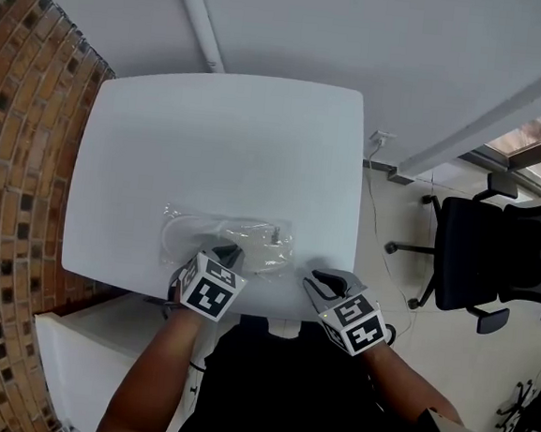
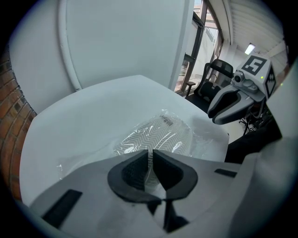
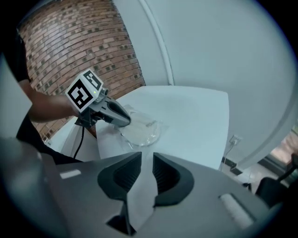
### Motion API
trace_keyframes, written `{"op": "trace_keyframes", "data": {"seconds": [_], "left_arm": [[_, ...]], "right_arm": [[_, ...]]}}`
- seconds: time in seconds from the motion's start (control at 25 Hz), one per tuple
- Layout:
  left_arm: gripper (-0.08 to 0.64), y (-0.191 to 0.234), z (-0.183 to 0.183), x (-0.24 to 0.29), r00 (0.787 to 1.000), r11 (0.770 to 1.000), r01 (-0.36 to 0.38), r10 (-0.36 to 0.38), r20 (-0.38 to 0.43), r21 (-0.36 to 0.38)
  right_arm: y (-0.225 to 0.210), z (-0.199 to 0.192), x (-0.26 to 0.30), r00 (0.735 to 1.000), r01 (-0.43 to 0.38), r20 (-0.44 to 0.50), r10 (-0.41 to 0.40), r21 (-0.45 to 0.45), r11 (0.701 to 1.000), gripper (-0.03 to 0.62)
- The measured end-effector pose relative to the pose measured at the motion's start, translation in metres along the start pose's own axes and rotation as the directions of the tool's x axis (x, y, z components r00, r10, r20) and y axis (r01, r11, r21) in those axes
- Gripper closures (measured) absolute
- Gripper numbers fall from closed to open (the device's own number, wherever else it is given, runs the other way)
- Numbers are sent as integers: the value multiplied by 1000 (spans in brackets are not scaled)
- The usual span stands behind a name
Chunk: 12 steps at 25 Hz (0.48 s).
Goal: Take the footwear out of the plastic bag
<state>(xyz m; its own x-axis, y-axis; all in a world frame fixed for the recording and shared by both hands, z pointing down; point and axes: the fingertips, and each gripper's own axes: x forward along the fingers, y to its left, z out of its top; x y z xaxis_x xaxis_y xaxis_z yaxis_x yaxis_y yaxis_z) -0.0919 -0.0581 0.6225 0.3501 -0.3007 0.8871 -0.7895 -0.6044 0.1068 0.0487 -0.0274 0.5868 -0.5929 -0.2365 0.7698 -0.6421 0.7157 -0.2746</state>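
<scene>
White table [image 1: 221, 131], clear plastic bag [image 1: 274, 231] lying near its front edge, white footwear [image 2: 160, 135] inside it – sole up, left gripper [image 1: 231, 252] pinched narrow on the bag's near edge, right gripper [image 1: 325, 281] beside the bag – jaws apart, holding nothing.

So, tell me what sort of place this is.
Most likely an office or workroom. A black swivel office chair on castors stands next to a plain white table, and a brick wall runs along the table's other side.
</scene>
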Motion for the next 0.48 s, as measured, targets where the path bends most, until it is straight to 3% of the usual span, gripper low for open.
{"op": "trace_keyframes", "data": {"seconds": [0.2,0.48], "left_arm": [[520,1,-2,0,1000,1000,-4,4,2,-2],[522,1,-2,-1,1000,1000,-2,2,-3,0]], "right_arm": [[1,30,12,999,54,5,-54,-191,980,506],[-3,41,45,992,94,-58,-110,-231,969,494]]}}
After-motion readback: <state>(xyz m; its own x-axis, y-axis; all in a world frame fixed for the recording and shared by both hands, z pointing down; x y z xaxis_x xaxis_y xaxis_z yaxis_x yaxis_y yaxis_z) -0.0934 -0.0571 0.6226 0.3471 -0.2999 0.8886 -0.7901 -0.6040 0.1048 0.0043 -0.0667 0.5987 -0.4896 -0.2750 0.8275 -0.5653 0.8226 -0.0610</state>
